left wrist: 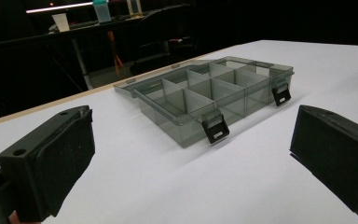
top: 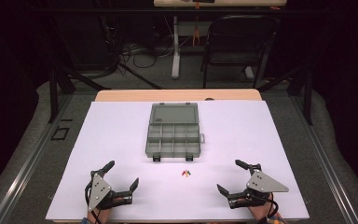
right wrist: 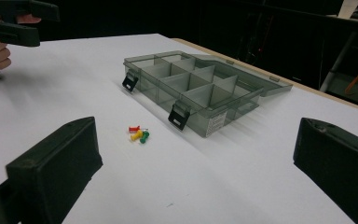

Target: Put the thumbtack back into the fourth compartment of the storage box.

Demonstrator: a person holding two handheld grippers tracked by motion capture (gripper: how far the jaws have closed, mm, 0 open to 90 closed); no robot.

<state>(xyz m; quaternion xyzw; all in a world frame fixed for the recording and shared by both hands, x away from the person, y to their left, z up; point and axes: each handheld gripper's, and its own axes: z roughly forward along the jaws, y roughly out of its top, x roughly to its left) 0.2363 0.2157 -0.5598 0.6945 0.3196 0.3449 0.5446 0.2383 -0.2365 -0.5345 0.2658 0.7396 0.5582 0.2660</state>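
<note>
Smoky grey plastic, lid flung back flat toward the far edge: compartment box (top: 173, 136) sitting mid-table on the white sheet (top: 121, 121), every cell on show and looking bare, two black latches (left wrist: 216, 129) hanging off the near wall. Just in front of it, well short of the latches, three push pins (right wrist: 139, 134) bunched together, red, yellow and green, touching or very nearly so, lying loose on the sheet.

Left gripper (top: 121, 179) parked at the near left corner, jaws spread wide, nothing between the pads, pointed across at the box. Right gripper (top: 237, 178) mirrored at the near right, jaws equally wide and empty, pins lined up ahead of it and a touch toward its left jaw. Both well apart from pins and box alike.

Looks like the very start: pins to go into the box, none in yet, no reach begun. Probably the right gripper's call, being the one with the pins dead ahead. Next move asks for a forward reach and a drop to the sheet, jaws narrowed around one pin only, tricky with three so tightly clustered and so small against those broad pads. Then a lift, a short carry over the near wall, and a release into a front cell. Risk of scattering the other two on the pinch.
</note>
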